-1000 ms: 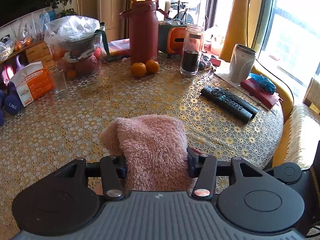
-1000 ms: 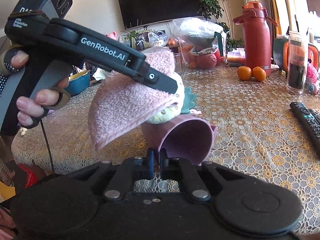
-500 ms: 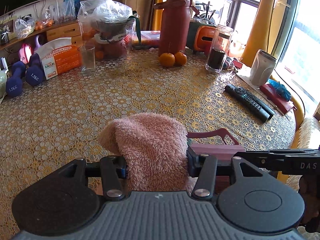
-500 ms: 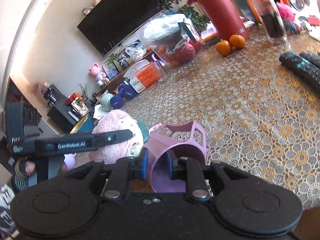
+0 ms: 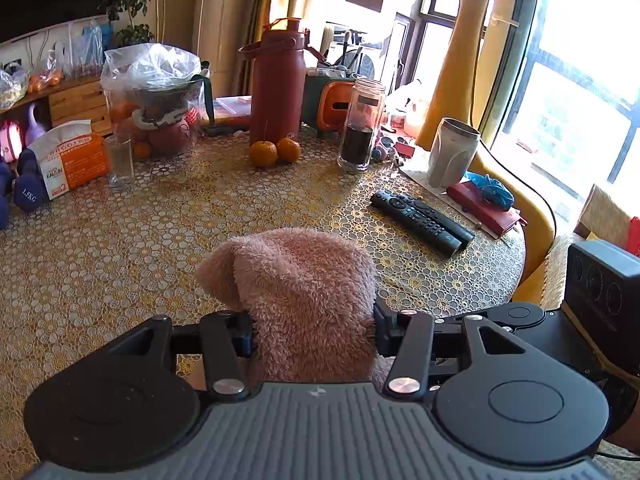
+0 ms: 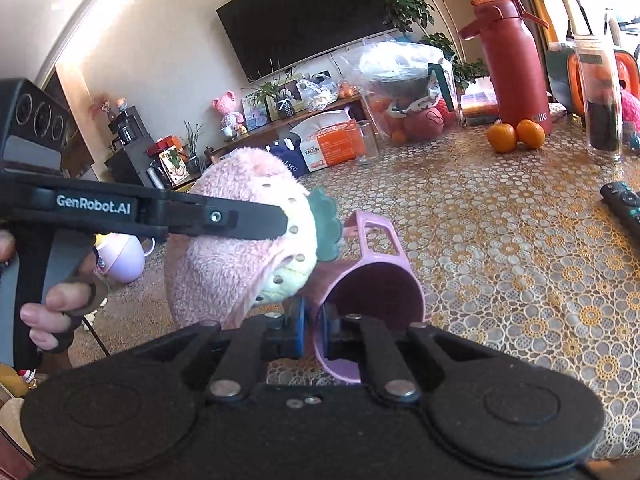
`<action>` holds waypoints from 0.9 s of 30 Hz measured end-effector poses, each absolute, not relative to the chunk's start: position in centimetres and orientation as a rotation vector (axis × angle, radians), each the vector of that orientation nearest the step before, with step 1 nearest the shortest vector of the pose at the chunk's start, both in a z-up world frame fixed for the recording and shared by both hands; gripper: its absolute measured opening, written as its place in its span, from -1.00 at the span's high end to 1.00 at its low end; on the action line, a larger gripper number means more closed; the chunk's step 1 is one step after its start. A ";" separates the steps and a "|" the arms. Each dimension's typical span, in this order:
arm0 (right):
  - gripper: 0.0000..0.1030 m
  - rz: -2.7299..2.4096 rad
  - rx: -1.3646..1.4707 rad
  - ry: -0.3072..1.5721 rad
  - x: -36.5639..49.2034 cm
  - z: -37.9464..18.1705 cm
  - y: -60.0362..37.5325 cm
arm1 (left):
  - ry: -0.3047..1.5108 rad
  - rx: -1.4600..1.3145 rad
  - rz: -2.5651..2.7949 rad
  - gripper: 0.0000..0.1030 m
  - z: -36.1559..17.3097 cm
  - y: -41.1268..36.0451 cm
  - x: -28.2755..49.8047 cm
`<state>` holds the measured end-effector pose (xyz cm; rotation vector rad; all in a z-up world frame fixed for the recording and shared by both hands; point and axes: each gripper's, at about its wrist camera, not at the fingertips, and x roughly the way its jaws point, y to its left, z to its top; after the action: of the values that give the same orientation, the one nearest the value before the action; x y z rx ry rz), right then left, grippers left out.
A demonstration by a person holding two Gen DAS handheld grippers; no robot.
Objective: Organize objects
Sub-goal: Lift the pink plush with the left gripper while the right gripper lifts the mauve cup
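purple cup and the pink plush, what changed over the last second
The right gripper briefly opened and has just been closing again; it now pinches the purple cup by its rim, and the cup's mouth has tipped toward the camera. The left gripper carried the pink plush toy sideways across the table, and its clamp on the toy never changed. The remotes and oranges stayed put.

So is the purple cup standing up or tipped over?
Tipped over: the purple cup lies sideways, its open mouth facing the camera, rim pinched by the right gripper.
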<state>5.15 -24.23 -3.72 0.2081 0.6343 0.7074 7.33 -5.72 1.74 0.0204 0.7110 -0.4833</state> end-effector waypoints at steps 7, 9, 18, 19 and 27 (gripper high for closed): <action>0.87 0.694 0.157 0.650 5.0 -4.2 -23.9 | 0.744 0.020 -0.452 0.01 0.2 -5.3 8.2; 0.86 0.695 0.151 0.646 4.9 -4.2 -23.9 | 0.749 0.012 -0.435 0.01 -0.1 -4.6 8.5; 0.85 0.696 0.147 0.638 5.0 -4.2 -24.2 | 0.775 -0.031 -0.357 0.01 -1.2 -1.6 9.4; 0.85 0.696 0.146 0.638 5.0 -4.1 -24.2 | 0.778 -0.030 -0.344 0.01 -1.3 -1.4 9.4; 0.86 0.699 0.110 0.629 4.7 -4.1 -23.9 | 0.798 -0.062 -0.297 0.01 -0.9 0.1 8.8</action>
<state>4.68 -23.85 -4.13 0.1099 0.6286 0.6990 8.79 0.14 -0.86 -0.0623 0.7977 -0.2969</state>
